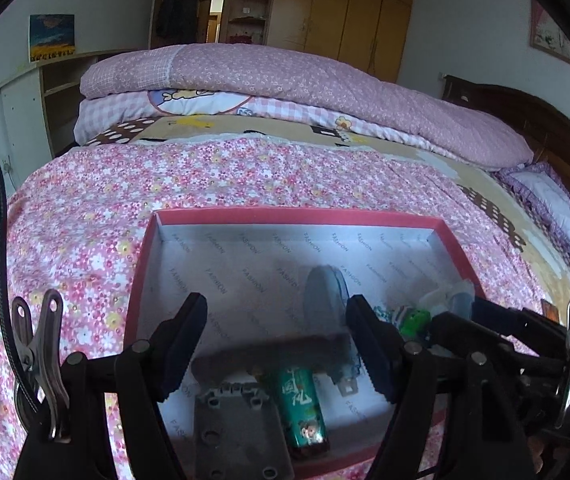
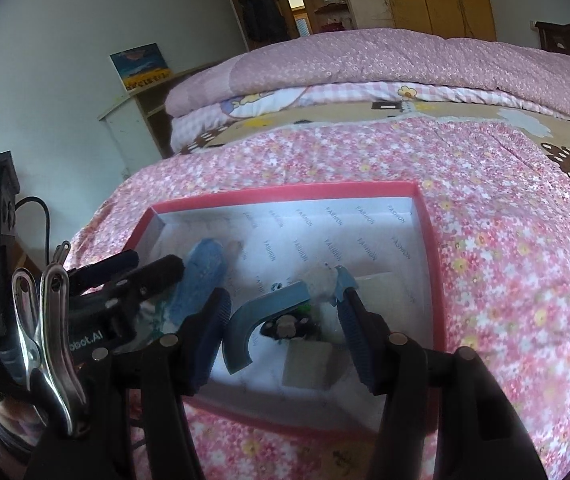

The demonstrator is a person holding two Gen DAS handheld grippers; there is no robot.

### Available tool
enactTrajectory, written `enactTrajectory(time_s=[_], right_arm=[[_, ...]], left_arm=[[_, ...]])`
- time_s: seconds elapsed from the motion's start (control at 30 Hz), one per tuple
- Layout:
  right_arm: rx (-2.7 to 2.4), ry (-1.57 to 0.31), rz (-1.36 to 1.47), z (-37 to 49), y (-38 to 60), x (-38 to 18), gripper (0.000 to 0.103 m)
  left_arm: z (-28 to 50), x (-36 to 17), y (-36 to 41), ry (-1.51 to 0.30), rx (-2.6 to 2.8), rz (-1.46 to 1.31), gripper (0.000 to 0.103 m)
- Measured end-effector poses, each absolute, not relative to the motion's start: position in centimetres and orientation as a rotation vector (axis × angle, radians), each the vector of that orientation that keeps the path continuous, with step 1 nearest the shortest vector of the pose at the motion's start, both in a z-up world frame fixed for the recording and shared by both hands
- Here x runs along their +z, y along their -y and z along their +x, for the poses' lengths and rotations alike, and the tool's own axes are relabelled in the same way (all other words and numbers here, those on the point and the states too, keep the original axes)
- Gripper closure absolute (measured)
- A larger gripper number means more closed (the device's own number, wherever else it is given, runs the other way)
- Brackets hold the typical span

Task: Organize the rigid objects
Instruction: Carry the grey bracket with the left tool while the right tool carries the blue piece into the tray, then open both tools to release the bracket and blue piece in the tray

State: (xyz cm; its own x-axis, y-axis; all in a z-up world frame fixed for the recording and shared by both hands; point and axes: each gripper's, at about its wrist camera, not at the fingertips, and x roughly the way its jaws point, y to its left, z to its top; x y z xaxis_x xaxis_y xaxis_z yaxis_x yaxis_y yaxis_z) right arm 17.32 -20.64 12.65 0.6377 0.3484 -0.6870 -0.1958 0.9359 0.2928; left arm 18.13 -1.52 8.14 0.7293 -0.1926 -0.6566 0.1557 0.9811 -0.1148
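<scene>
The left gripper point(image 1: 277, 344) hangs over the near part of a red box point(image 1: 297, 214) with its 2 fingers point(image 1: 183, 340) spread wide and nothing between the pads. Directly below the gap lie a green tube point(image 1: 303, 412) and, to its left, a grey plate point(image 1: 237, 432) with round holes. A dark bar point(image 1: 269, 354) crosses behind them. Just inside the right finger sits a clear blue tape dispenser point(image 1: 327, 300). Past that finger, on the right, a small green toy point(image 1: 417, 318) and a pale crumpled item point(image 1: 445, 294) rest close to the other gripper's black frame.

The right gripper point(image 2: 285, 332) stands over the same box's point(image 2: 285, 192) near edge, its fingers point(image 2: 351, 332) partly apart. A curved blue-grey piece point(image 2: 245, 328) lies in the gap, but neither pad presses on it, so the gripper holds nothing. Behind that piece sit a small dark toy point(image 2: 289, 326) and a pale block point(image 2: 311, 364). A small blue piece point(image 2: 343, 280) shows at the right fingertip; whether it touches the pad cannot be told. Left of the left finger the tape dispenser point(image 2: 203, 276) appears as a blue blur.

The box, lined with white paper printed "FASHION", rests on a bed point(image 1: 85, 220) covered in pink flowered cloth. Beyond it a folded pink quilt point(image 1: 285, 80) is stacked, with wooden wardrobes point(image 1: 357, 12) behind.
</scene>
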Motion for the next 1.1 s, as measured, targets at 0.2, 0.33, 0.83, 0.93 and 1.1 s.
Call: enactTrajectory(time_s=[0.2, 0.33, 0.83, 0.93, 1.1], right_arm=[[0.31, -0.83, 0.188, 17.9, 20.5, 12.1, 0.046], [0.31, -0.829, 0.177, 18.1, 20.3, 11.9, 0.044], [0.294, -0.789, 0.185, 17.5, 20.5, 12.8, 0.027], [0.291, -0.78, 0.194, 17.1, 20.6, 13.1, 0.027], [0.291, -0.773, 0.194, 16.4, 20.5, 13.5, 0.027]], left_arm=[[18.6, 8.0, 1.7, -0.73, -0.193, -0.062, 0.027], [18.7, 8.0, 1.7, -0.731, -0.193, -0.059, 0.027], [17.4, 9.0, 1.6, -0.71, -0.193, -0.057, 0.027], [17.0, 9.4, 1.6, -0.706, -0.194, -0.056, 0.027], [16.4, 9.7, 1.6, -0.701, -0.195, -0.055, 0.027]])
